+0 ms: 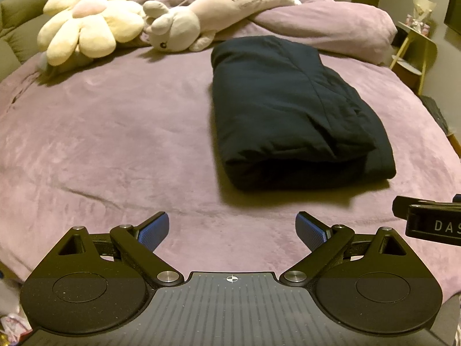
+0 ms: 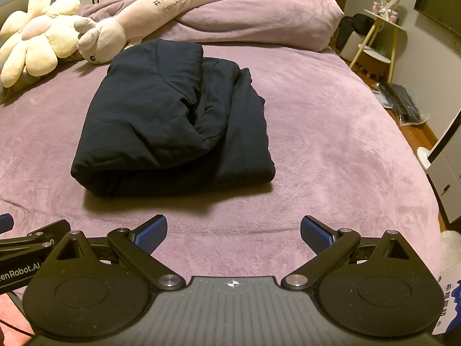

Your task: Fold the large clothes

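Lying folded, the dark navy jacket (image 2: 173, 121) looks bulky.

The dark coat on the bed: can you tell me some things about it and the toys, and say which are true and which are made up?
1. The dark coat lies folded in a bundle on the purple blanket. True.
2. The left gripper is squeezing the coat. False: it is open, holds nothing, and is short of the coat.
3. The right gripper is open and empty. True.
4. The flower cushion sits on top of the coat. False: it lies apart from it, toward the far left of the bed.
5. The long bunny toy has writing on it. True.
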A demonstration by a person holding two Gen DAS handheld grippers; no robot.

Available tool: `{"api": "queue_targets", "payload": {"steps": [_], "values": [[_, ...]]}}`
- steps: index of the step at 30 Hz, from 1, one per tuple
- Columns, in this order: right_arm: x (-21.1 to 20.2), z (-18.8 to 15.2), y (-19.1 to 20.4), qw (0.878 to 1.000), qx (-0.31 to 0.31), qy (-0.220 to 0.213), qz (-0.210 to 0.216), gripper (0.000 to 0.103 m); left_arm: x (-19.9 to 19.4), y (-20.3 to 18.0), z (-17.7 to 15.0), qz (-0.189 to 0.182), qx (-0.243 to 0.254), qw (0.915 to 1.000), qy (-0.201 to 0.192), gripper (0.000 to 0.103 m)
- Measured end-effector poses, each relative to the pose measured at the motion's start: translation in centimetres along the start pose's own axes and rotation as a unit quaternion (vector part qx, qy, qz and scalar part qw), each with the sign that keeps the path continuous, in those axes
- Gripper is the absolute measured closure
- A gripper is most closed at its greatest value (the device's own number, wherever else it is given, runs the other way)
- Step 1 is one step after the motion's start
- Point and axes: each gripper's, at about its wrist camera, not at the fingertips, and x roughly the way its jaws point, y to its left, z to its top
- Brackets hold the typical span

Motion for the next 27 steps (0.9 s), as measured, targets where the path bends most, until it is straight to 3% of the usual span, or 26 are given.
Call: {"api": "queue_targets", "payload": {"steps": [27], "values": [[0.18,-0.18,-0.11,1.0,-0.007,-0.001,-0.001,0.004,-0.04,-0.59,-0.07,-0.008,0.018,0.9997,-0.011,0.005]]}}
